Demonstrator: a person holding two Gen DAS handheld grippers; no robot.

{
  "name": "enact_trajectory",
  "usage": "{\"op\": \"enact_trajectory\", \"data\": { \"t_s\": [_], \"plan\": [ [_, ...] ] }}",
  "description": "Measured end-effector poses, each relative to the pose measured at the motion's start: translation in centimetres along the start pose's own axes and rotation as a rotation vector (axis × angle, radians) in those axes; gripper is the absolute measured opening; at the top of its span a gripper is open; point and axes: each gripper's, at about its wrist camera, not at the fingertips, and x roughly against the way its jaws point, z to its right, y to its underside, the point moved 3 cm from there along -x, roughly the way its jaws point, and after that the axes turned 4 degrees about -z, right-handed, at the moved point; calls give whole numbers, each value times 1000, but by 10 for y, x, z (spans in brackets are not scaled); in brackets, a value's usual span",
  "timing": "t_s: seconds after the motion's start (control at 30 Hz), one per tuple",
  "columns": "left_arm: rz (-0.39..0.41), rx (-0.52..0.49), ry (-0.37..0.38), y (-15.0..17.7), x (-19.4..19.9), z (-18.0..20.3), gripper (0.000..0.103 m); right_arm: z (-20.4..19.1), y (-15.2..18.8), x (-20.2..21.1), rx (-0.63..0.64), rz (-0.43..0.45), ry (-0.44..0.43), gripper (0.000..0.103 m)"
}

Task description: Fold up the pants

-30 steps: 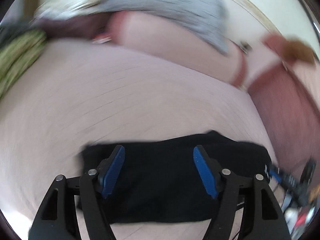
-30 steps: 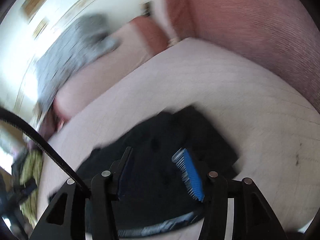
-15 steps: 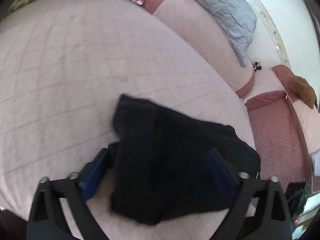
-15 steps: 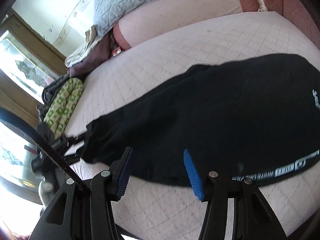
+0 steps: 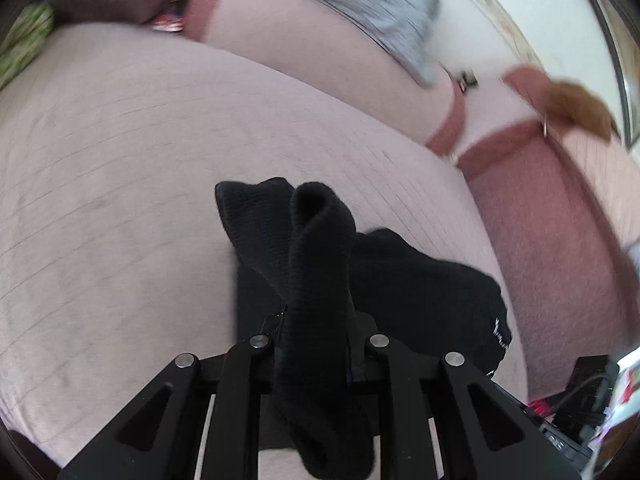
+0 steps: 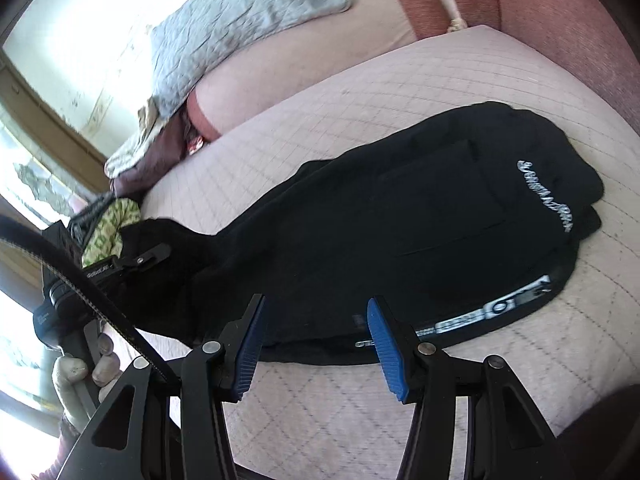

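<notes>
The black pants lie lengthwise on the pink quilted bed, with white lettering near the right end. My left gripper is shut on the pants' cuff end, bunched and raised above the bed; it also shows in the right wrist view, gripping the left end. My right gripper is open and empty, just in front of the pants' near edge.
A grey quilted blanket lies over pink pillows at the back. A green patterned cloth and dark clothes are at the bed's far left. A reddish mattress lies to the right. Cables and clutter are by the bed's corner.
My left gripper has closed on the pants' end and lifted it into a bunched fold. My right gripper stays open and has drawn back slightly towards the near edge.
</notes>
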Motion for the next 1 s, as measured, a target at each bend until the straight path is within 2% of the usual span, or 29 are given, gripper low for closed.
{"op": "enact_trajectory", "data": {
  "t_s": [0.03,0.07,0.13,0.23,0.33,0.4,0.5,0.53,0.6,0.7,0.77,0.87,0.9,1.0],
  "plan": [
    [-17,-22,-1,3,-10,11,23,5,1,2,-10,6,-4,57],
    [-42,-45,3,6,-23,24,34,9,1,5,-24,13,-11,57],
    [-110,-73,47,15,-51,46,50,15,0,9,-42,23,-17,57],
    [-199,-61,154,25,-76,72,50,31,-1,21,-70,50,-14,57],
    [-186,-82,245,29,-56,86,51,42,-6,35,-91,78,1,57],
    [-146,-95,275,28,-30,85,52,44,-12,40,-90,89,17,58],
    [-73,-62,247,24,-1,58,67,35,-22,39,-66,84,-7,58],
    [-39,-23,200,21,9,38,71,28,-25,35,-54,78,-21,58],
    [-27,52,134,22,14,2,71,11,-30,23,-17,50,-64,58],
    [-54,149,88,28,7,-32,71,-25,-39,-5,60,-9,-113,58],
    [-77,164,81,36,0,-41,71,-46,-42,-25,88,-68,-206,58],
    [-105,184,118,45,-12,-39,70,-57,-41,-62,-2,-185,-374,57],
    [-109,186,125,46,-14,-39,70,-51,-39,-71,-49,-199,-380,57],
    [-100,159,132,48,-7,-31,70,-20,-27,-76,-148,-181,-273,57]
  ]
}}
